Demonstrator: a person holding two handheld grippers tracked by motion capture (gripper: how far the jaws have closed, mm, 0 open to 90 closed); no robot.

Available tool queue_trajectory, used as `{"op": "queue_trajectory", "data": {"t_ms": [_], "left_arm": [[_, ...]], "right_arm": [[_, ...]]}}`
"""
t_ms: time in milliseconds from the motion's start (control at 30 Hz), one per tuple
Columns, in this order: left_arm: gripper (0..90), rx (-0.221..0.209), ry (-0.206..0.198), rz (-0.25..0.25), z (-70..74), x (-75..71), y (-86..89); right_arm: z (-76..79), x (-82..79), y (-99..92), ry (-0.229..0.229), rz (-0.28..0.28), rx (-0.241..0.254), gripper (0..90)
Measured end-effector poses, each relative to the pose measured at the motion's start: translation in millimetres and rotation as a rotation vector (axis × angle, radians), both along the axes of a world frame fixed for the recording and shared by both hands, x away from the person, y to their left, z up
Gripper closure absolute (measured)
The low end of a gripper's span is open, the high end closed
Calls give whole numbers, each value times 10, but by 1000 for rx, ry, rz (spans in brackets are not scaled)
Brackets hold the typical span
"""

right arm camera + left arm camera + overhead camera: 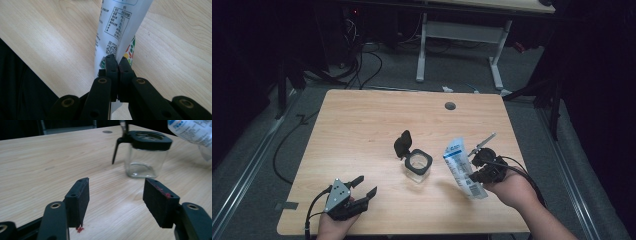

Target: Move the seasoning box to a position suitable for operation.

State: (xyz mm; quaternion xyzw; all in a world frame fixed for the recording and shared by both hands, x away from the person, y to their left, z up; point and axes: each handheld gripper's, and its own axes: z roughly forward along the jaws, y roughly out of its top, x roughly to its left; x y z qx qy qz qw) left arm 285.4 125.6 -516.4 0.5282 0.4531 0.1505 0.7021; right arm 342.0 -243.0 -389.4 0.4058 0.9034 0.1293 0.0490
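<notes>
Carrying everything, the wooden table [362, 130] shows whole in the high view. Near its middle stands a glass jar [418, 167] with its black hinged lid [402, 143] flipped open. Just right of it, above the table, the white printed pouch [460, 167] is pinched at its lower end by the right tongs [477, 176], tightly closed on it. The pouch looks light, soft and crinkly, so holding near a sealed edge seems safest. The left tongs [116, 200] stand open and empty. The right gripper view shows the pouch's label [117, 25]; the left gripper view shows the jar's clear wall [145, 161].
</notes>
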Motion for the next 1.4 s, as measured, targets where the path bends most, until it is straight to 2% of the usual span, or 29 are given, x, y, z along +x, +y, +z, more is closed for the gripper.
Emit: {"op": "queue_trajectory", "data": {"t_ms": [133,200,433,700,833,967,1033,1167,1200,1267,1400], "left_arm": [[336,-7,3,-38,9,-21,-88],[323,-30,11,-63,24,-32,-183],[308,-29,13,-117,12,-53,-395],[304,-25,6,-155,11,-98,-513],[304,-19,1,-166,10,-103,-551],[286,-12,-7,-191,17,-112,-646],[275,-5,-13,-208,18,-120,-718],[264,-10,-16,-236,21,-121,-891],[262,-7,-15,-246,15,-120,-939],[258,-4,-15,-264,-1,-124,-1045],[253,6,-4,-306,-18,-128,-1267]], "right_arm": [[38,-5,14,8,5,10,896],[70,-8,38,11,7,10,897],[137,4,125,22,26,21,897],[177,43,199,56,44,-3,897],[195,52,206,81,30,-25,897],[228,62,214,80,37,-31,900],[254,56,243,83,31,-34,900],[300,57,330,73,56,-33,900],[315,48,362,74,44,-35,900],[336,56,398,64,70,-33,900],[376,62,478,55,84,-26,900]]}}
